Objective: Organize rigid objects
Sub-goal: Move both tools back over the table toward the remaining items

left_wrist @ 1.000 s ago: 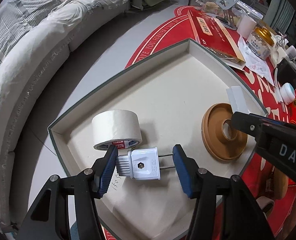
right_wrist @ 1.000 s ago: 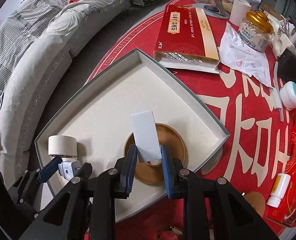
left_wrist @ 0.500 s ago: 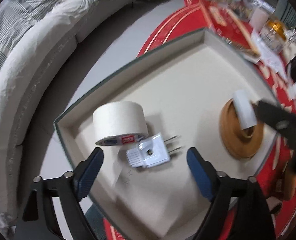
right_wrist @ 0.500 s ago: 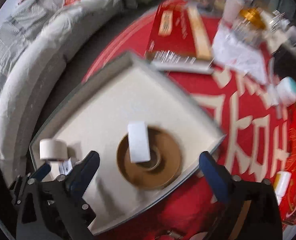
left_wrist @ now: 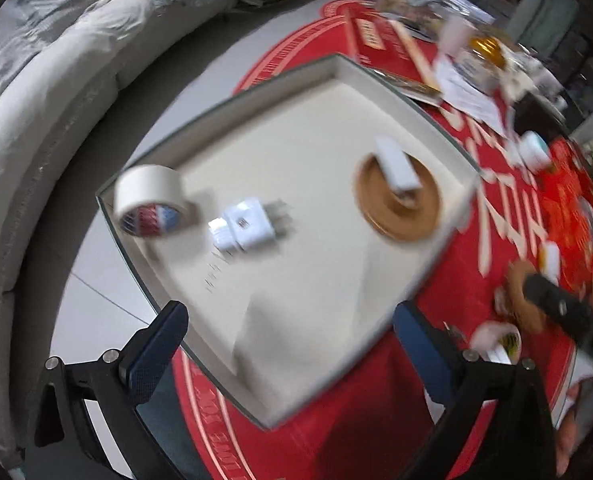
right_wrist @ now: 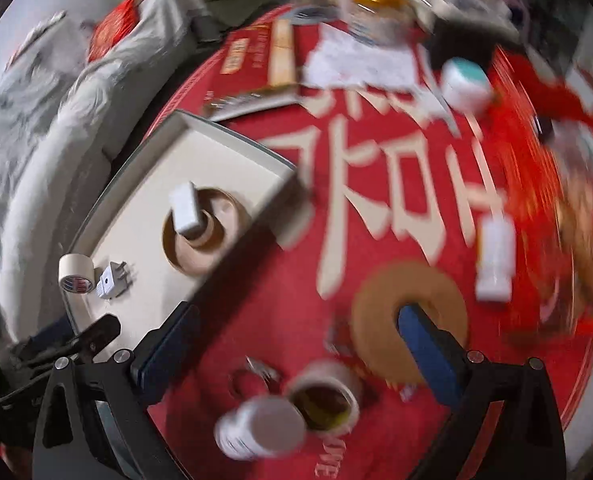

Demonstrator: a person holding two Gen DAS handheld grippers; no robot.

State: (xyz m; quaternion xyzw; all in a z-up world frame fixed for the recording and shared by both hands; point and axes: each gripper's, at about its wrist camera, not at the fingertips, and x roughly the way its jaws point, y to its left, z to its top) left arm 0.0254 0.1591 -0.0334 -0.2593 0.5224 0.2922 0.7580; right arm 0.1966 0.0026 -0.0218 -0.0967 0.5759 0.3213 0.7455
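Left wrist view: your left hand-held gripper (left_wrist: pixel 286 344) is opening, empty, above the tray (left_wrist: pixel 448 148), where the plug (left_wrist: pixel 244 229) lies beside the tape roll (left_wrist: pixel 150 200); light, rigid, probably best pinched across its flat sides.

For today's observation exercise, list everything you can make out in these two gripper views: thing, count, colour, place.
tray: 1, cream with grey rim, on the red table cover
tape roll: 1, cream, tray's left corner
plug adapter: 1, white, beside the tape roll
brown disc: 1, in the tray's right part
white block: 1, lying on that disc
brown ring: 1, on the cover outside the tray
white bottles: 2, on the cover
red box: 1, beyond the tray
sofa: 1, grey, left
left gripper: jaws opening, nothing between
right gripper: open, empty
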